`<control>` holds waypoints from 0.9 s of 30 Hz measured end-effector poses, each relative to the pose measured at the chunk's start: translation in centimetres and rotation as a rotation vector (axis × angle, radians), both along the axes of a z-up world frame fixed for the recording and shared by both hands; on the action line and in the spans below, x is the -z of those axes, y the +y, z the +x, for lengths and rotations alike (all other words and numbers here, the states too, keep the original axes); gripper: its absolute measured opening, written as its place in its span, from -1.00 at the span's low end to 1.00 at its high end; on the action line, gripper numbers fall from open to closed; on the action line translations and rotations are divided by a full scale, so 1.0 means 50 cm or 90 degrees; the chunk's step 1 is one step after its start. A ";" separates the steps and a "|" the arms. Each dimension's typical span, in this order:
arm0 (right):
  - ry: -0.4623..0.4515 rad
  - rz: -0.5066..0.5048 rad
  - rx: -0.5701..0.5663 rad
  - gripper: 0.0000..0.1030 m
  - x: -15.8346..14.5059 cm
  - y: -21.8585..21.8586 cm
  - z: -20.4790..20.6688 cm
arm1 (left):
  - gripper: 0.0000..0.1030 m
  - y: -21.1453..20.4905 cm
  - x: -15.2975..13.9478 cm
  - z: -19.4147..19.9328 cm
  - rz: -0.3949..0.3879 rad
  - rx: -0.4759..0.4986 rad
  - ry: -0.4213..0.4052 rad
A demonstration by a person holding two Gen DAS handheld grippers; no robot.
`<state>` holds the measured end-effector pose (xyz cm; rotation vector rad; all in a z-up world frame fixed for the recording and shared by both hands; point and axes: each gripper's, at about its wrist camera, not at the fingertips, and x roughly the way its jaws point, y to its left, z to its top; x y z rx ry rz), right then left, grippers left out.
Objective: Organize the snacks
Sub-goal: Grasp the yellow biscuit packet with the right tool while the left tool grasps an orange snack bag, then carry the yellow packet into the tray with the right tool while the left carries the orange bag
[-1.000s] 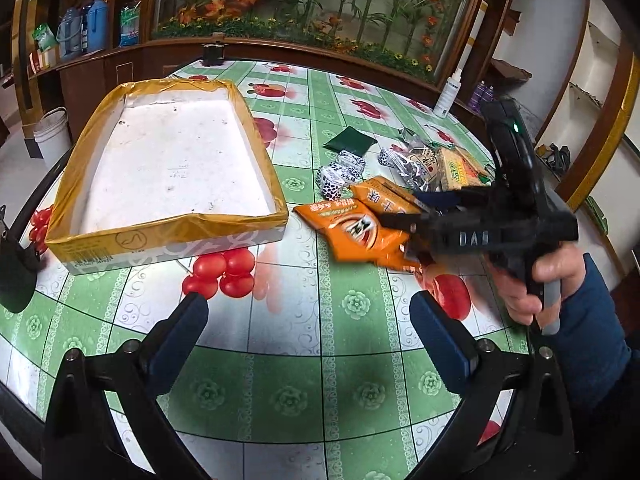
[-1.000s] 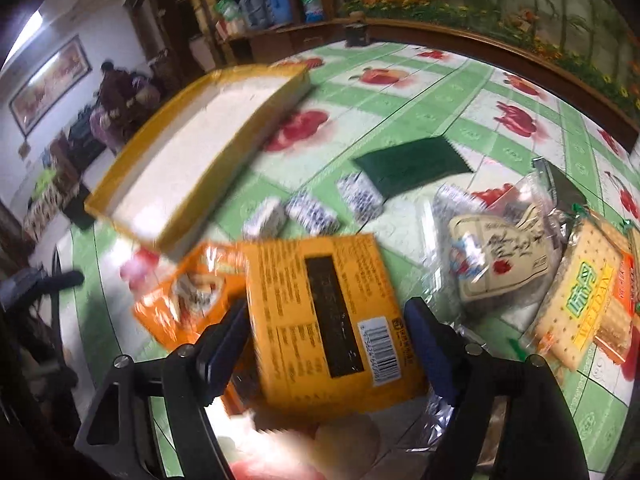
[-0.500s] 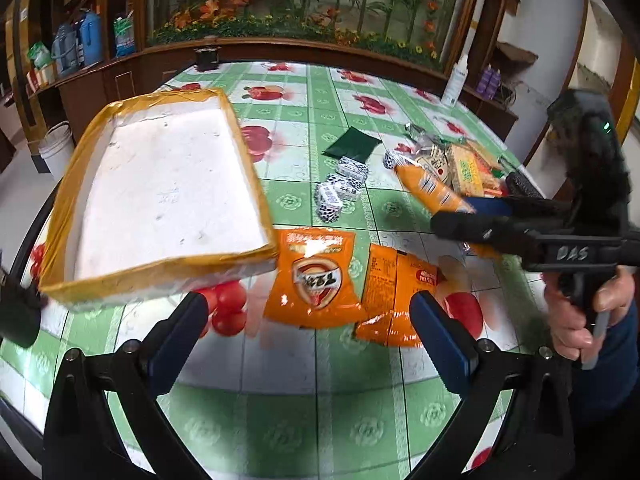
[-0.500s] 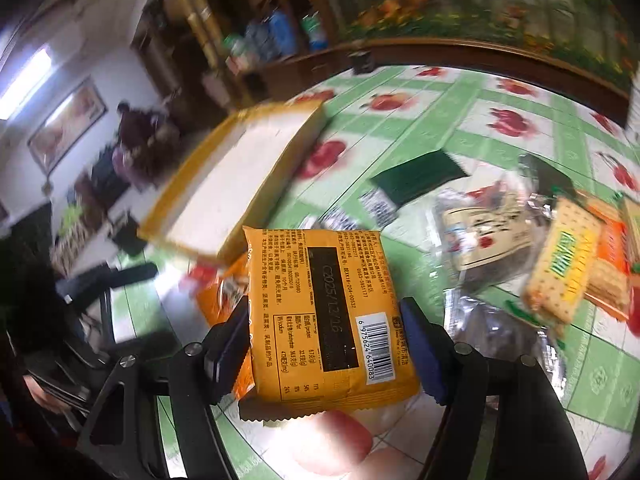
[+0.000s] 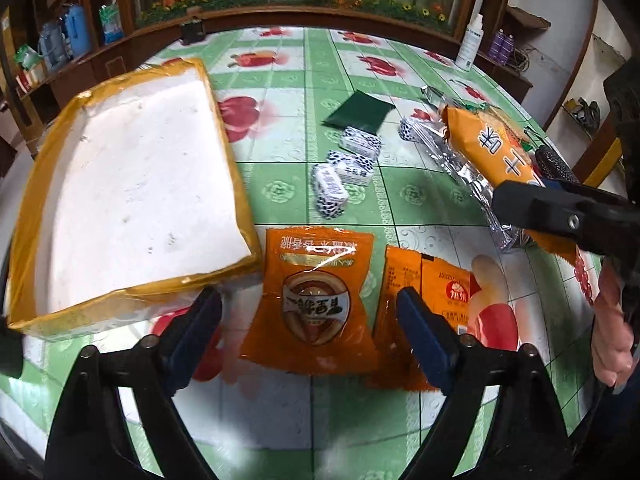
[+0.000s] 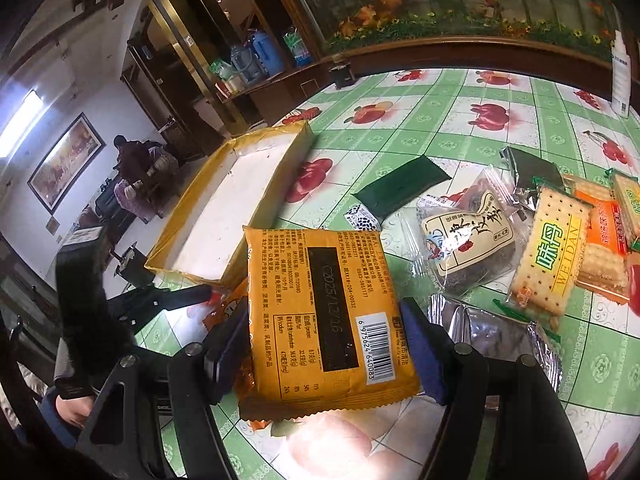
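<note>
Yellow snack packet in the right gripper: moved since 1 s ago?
Yes. The yellow snack packet, clamped in the right gripper, has risen off the green fruit-print tablecloth toward the yellow-rimmed tray.

Left tongs (image 5: 308, 312) agape, right tongs (image 6: 324, 336) clamped.

Orange snack packets (image 5: 311, 300), white tray (image 5: 132, 200), green tablecloth (image 5: 320, 420)

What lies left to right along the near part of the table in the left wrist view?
Tray → orange pouch with bowl picture → orange packet lying back side up → right gripper holding an orange pack.
</note>
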<state>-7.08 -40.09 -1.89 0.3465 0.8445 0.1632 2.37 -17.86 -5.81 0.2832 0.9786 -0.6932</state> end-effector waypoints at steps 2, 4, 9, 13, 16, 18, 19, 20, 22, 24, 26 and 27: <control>0.002 -0.001 0.000 0.41 0.003 0.000 0.001 | 0.36 -0.007 0.010 0.004 0.003 0.005 0.004; 0.005 0.000 0.001 0.41 0.006 -0.001 0.003 | 0.27 -0.011 0.010 -0.001 0.007 0.006 -0.015; 0.017 0.003 0.004 0.41 0.018 -0.002 0.007 | 0.12 0.001 0.005 -0.040 0.001 0.037 -0.011; 0.014 0.010 0.001 0.41 0.014 -0.001 0.006 | 0.15 -0.007 0.006 -0.051 0.024 0.032 -0.031; 0.006 0.011 -0.005 0.41 0.010 0.003 0.003 | 0.41 -0.017 0.011 -0.043 0.027 0.036 -0.037; 0.001 0.013 -0.003 0.41 0.009 0.003 0.000 | -0.04 -0.022 0.009 -0.046 0.020 0.044 -0.047; 0.000 0.013 -0.002 0.41 0.009 0.002 0.001 | -0.07 -0.021 0.005 -0.049 0.015 0.043 -0.047; -0.001 0.013 -0.001 0.41 0.009 0.002 0.001 | -0.08 -0.018 0.004 -0.050 0.007 0.044 -0.039; -0.001 0.009 0.003 0.41 0.010 0.001 0.001 | -0.10 0.000 -0.002 -0.062 -0.024 0.052 -0.019; 0.000 0.006 0.006 0.41 0.012 0.001 0.001 | -0.09 0.028 -0.017 -0.076 -0.064 0.054 -0.002; 0.001 0.004 0.008 0.41 0.016 0.002 0.003 | -0.09 0.053 -0.034 -0.088 -0.090 0.054 0.009; 0.004 0.005 0.009 0.41 0.020 0.002 0.005 | -0.09 0.070 -0.046 -0.096 -0.100 0.053 0.007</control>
